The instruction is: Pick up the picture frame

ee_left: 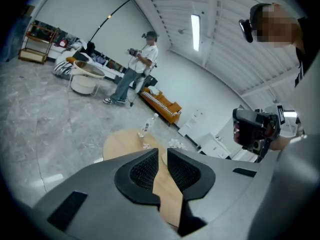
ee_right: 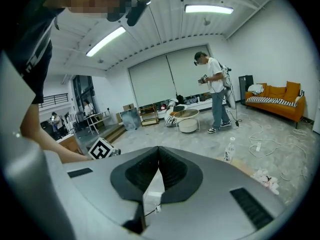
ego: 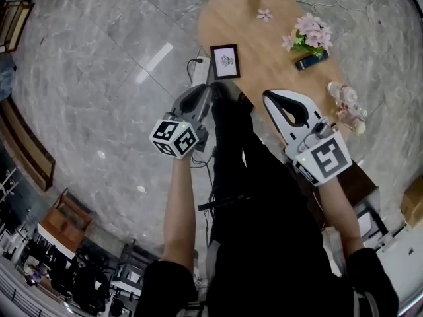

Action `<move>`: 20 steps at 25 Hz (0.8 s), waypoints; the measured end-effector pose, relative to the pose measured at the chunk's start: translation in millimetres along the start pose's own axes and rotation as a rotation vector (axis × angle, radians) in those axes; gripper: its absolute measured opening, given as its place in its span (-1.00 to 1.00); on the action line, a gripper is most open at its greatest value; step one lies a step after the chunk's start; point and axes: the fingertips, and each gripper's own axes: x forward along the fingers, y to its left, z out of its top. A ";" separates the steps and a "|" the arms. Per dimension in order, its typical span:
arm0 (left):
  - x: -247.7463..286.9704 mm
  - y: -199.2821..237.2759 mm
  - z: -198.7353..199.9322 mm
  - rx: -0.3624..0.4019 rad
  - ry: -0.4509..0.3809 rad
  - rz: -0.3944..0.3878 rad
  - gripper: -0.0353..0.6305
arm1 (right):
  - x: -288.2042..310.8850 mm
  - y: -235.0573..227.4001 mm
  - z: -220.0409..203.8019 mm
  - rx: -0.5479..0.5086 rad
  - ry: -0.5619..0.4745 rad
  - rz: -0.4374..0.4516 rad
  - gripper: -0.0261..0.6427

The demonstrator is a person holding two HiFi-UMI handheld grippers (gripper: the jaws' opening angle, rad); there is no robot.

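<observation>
The picture frame (ego: 225, 61), black-edged with a white mat and a small dark drawing, lies flat near the left edge of the oval wooden table (ego: 264, 51). My left gripper (ego: 210, 88), dark grey, hovers just short of the frame's near side, above the table edge. Its jaws stand a narrow slit apart with nothing between them (ee_left: 162, 151). My right gripper (ego: 268, 96), white, hangs to the right of the frame over the table's near edge. Its tips meet and hold nothing (ee_right: 159, 148). Neither gripper view shows the frame.
A bunch of pink flowers (ego: 308, 35) and a dark flat device (ego: 310, 61) lie on the table's right part, and a clear bottle (ego: 344, 94) at its right rim. A white power strip (ego: 200, 70) lies on the floor beside the frame. Another person (ee_right: 215, 91) stands far off.
</observation>
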 end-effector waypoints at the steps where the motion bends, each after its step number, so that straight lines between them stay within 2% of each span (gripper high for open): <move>1: 6.8 9.7 -8.1 -0.011 0.008 0.003 -0.70 | 5.2 -2.7 -4.1 0.004 0.005 0.000 -0.88; 11: 63.8 81.6 -90.5 -0.150 0.065 -0.051 -0.34 | 48.6 -22.3 -40.4 0.019 0.061 -0.010 -0.88; 20: 100.9 137.9 -152.3 -0.318 0.091 -0.051 -0.05 | 82.1 -37.4 -73.7 0.067 0.090 -0.024 -0.88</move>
